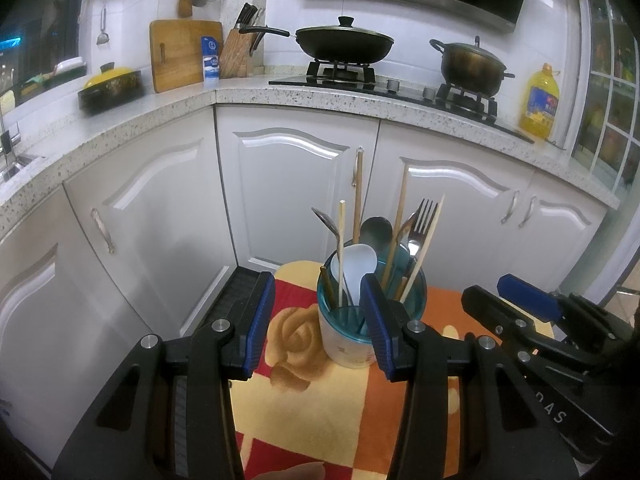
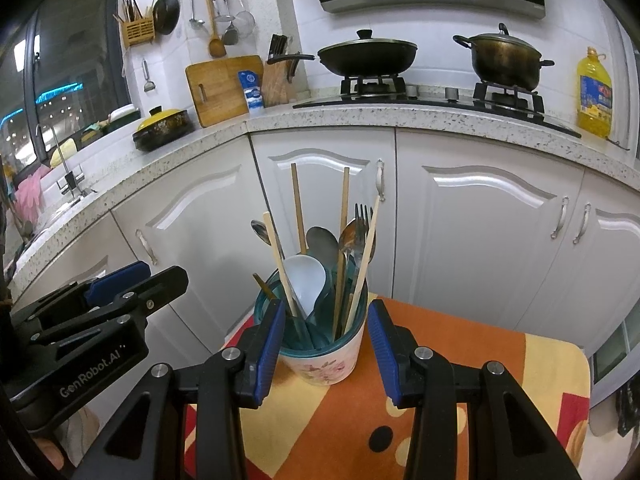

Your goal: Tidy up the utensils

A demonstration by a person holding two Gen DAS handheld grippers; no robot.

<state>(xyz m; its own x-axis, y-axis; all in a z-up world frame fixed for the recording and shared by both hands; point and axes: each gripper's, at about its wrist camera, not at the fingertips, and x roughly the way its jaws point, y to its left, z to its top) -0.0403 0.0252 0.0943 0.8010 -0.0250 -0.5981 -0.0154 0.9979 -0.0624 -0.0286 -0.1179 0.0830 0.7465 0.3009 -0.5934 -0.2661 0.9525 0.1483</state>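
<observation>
A teal-rimmed utensil cup (image 1: 348, 344) (image 2: 324, 364) with a white flowered body stands on a table under an orange, yellow and red cloth (image 1: 320, 412) (image 2: 440, 344). It holds several wooden chopsticks (image 2: 298, 208), metal spoons (image 2: 322, 240), a fork (image 1: 424, 220) and a white plastic spoon (image 1: 358, 260). My left gripper (image 1: 318, 300) is open just short of the cup, its right finger covering part of the cup's side. My right gripper (image 2: 327, 312) is open too, with the cup just beyond its fingertips and a gap at the right pad. Neither holds anything.
White cabinet doors (image 2: 480, 220) stand right behind the table under a speckled counter (image 2: 360, 118). On it are a wok (image 2: 366, 56), a pot (image 2: 504, 60), an oil bottle (image 2: 595, 96), a knife block and a cutting board. A person's fingertip (image 1: 296, 472) shows at the bottom edge.
</observation>
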